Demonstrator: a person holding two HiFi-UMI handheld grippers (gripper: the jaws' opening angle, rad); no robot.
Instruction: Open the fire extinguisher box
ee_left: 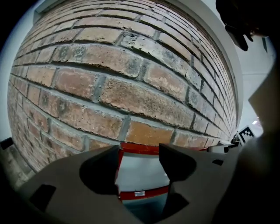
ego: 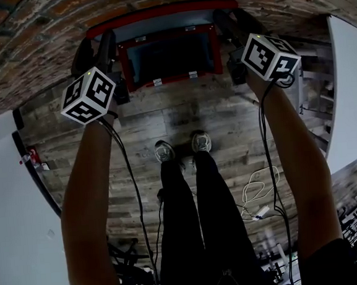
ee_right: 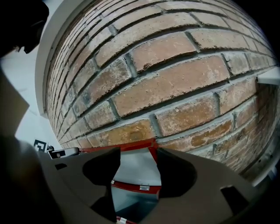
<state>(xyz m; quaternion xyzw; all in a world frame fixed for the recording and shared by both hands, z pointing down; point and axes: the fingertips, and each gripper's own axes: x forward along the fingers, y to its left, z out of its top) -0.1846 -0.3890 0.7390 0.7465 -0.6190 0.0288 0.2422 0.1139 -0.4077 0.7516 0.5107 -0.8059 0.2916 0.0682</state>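
1. The person's dark-trousered legs point(ego: 192, 230) and grey shoes point(ego: 164, 151) stand on a wooden plank floor point(ego: 139, 123), in front of the fire extinguisher box point(ego: 169, 54). White cables point(ego: 257, 191) lie on the floor, nearer than the box and towards its right.
2. Both bare forearms reach forward, one towards each side of the box.
3. The left gripper point(ego: 96, 53), with its marker cube point(ego: 88, 95), hovers just beside the box's left edge. Its jaws are apart and hold nothing. In its own view the gap of the left gripper point(ee_left: 139, 159) frames the box's grey top and red rim point(ee_left: 140, 173).
4. The right gripper point(ego: 236, 25), with its marker cube point(ego: 270, 56), hovers just beside the box's right edge. Its jaws are likewise spread and empty. The gap of the right gripper point(ee_right: 138, 162) shows the box's right corner point(ee_right: 133, 168).
5. The box is red-framed with a dark front window. It stands on the floor against the brick wall point(ego: 32, 33), between the two grippers.
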